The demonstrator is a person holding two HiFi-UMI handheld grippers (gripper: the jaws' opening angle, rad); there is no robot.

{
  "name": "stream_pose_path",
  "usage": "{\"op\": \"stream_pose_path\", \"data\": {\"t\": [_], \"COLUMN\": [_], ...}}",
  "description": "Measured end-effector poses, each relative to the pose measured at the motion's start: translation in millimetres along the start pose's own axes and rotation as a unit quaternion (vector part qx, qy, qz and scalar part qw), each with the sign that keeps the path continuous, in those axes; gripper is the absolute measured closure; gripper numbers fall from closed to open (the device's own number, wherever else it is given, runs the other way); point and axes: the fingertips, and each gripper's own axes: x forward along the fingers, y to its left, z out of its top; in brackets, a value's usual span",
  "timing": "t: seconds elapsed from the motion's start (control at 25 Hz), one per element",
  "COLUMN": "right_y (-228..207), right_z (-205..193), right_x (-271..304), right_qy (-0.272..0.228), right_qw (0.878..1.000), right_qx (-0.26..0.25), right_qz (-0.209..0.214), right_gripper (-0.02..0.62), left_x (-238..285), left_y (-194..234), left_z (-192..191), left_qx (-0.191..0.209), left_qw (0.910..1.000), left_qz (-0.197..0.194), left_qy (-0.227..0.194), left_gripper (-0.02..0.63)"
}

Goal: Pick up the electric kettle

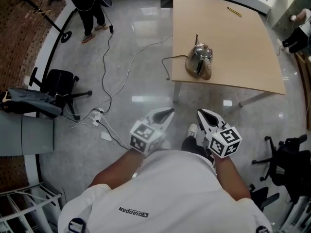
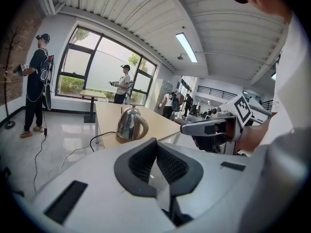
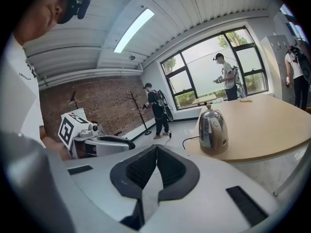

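A shiny steel electric kettle [image 1: 199, 60] with a tan handle stands near the front left edge of a light wooden table [image 1: 243, 42]; its black cord runs off the table's left side. The kettle [image 2: 130, 124] shows ahead of the left jaws, and the kettle [image 3: 213, 130] stands right of centre in the right gripper view. Both grippers are held close to the person's body, well short of the table. My left gripper [image 1: 169, 112] has its jaws together with nothing between them. My right gripper [image 1: 200, 113] is shut too, and holds nothing.
A yellow pencil [image 1: 234, 11] lies at the table's far side. Cables and a power strip [image 1: 97, 116] trail over the glossy floor at left. A black office chair [image 1: 60, 84] stands left, another chair [image 1: 286, 164] at right. People stand far off by the windows.
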Motion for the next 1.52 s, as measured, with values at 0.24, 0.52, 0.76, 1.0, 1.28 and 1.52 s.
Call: {"op": "stream_pose_path", "data": {"t": [0.24,0.52,0.76,1.0,1.28,1.52], "right_y": [-37.0,-83.7,-126.6,-153.7,-170.0,-174.4], "right_z": [15.8,35.9,51.4,66.6,61.8,55.0], "right_x": [7.8,16.1,16.7,19.6,31.9,54.1], "right_qy": [0.003,0.002,0.001,-0.007,-0.01,-0.008], "right_qw": [1.0,0.999,0.999,0.998,0.999,1.0], "right_qx": [0.0,-0.004,-0.007,-0.01,-0.013,-0.027], "right_qz": [0.01,0.032,0.046,0.061,0.042,-0.01], "right_gripper": [0.574,0.574,0.574,0.574,0.574,0.475], "left_x": [41.8,90.4,126.2,150.3,158.8,158.9], "left_y": [1.2,6.4,6.6,8.5,18.6,39.2], "left_z": [28.9,54.7,69.5,83.3,82.8,80.9], "left_qx": [-0.009,-0.014,-0.006,-0.001,0.008,0.02], "left_qw": [0.9999,0.9998,0.9994,0.9983,0.9984,0.9988], "left_qz": [0.0,0.015,0.033,0.056,0.055,0.03], "left_qy": [-0.01,-0.008,-0.003,-0.013,0.01,0.032], "left_gripper": [0.611,0.611,0.611,0.611,0.611,0.611]}}
